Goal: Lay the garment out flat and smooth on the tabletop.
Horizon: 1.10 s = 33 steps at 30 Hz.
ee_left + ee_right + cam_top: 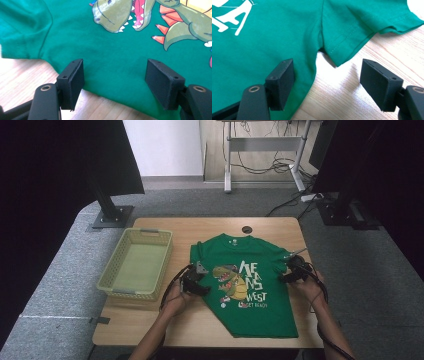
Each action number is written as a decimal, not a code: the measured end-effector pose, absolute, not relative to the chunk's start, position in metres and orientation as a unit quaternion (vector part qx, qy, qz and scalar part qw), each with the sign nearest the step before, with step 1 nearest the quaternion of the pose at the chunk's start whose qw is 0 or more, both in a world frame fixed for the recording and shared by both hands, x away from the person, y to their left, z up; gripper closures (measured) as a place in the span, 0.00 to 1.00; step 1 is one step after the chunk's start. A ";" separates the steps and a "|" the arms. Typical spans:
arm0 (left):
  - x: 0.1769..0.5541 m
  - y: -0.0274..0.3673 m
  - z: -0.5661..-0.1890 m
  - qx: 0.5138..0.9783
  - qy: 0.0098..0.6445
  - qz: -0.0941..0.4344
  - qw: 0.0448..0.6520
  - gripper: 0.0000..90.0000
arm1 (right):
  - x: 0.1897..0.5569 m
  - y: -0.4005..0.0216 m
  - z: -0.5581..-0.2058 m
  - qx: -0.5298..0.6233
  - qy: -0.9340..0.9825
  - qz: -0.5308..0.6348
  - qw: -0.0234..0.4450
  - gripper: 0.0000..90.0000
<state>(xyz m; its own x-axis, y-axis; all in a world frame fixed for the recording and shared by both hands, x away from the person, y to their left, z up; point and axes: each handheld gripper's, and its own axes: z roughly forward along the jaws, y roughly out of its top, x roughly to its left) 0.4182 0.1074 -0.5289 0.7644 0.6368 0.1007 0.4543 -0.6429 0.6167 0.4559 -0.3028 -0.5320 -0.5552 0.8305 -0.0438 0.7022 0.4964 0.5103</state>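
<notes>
Pale wooden table (150, 320) carries my soft green T-shirt (250, 285) flat with its collar away from me, its side edges running lengthwise, and my left claw (115, 75) and right claw (327, 75), both released, straddle opposite edges below the sleeves.
</notes>
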 end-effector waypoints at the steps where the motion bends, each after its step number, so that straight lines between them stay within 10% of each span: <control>1: 0.418 0.114 -0.524 0.888 0.314 0.153 0.299 0.35 | 0.450 -0.302 -0.527 0.443 0.854 0.233 0.142 0.30; 33: 0.392 0.140 -0.520 0.884 0.307 0.141 0.322 0.40 | 0.359 -0.205 -0.509 0.310 0.906 0.279 0.066 0.42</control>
<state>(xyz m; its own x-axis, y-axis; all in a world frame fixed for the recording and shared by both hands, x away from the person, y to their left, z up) 0.3918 0.1401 -0.5205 0.7709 0.6348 0.0521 0.4528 -0.6038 0.6560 0.3592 -0.2045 -0.5090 -0.7990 0.5988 0.0542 0.5255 0.6517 0.5469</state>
